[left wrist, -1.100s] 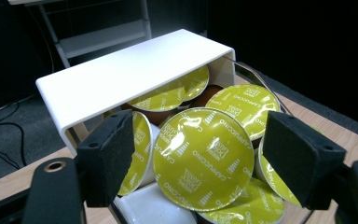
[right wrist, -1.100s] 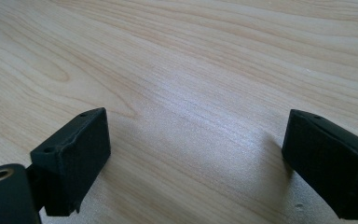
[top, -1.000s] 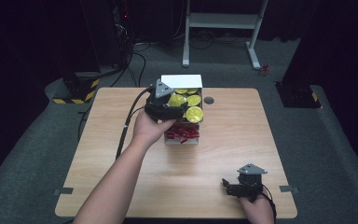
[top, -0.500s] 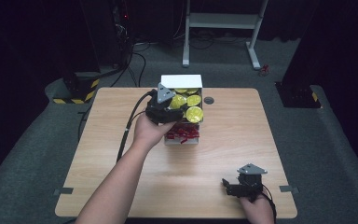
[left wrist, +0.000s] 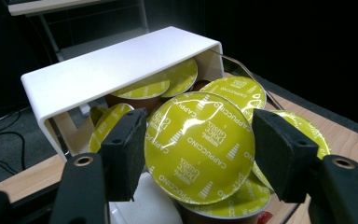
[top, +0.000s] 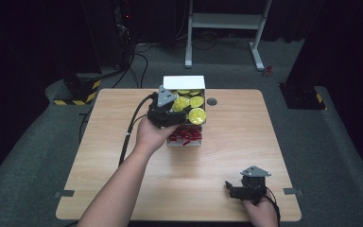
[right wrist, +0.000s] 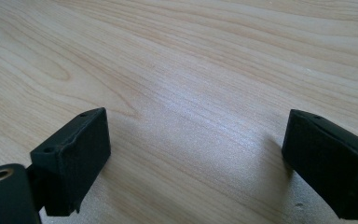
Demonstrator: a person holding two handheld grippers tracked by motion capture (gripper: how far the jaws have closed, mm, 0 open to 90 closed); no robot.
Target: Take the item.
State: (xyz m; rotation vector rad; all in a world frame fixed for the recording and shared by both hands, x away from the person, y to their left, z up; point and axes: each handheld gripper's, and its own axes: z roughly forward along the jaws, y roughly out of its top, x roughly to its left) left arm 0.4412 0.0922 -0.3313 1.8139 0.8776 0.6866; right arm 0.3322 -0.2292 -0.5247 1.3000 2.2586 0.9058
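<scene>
while left tongs [left wrist: 198, 154] grip 1 capsule [left wrist: 199, 147] — right tongs [right wrist: 196, 163] open.

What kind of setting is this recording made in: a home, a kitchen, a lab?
Most likely a lab or recording studio, not a home. A lone wooden table stands on grey carpet amid dark drapes, with cables on the floor and a hazard-striped base behind it.
</scene>
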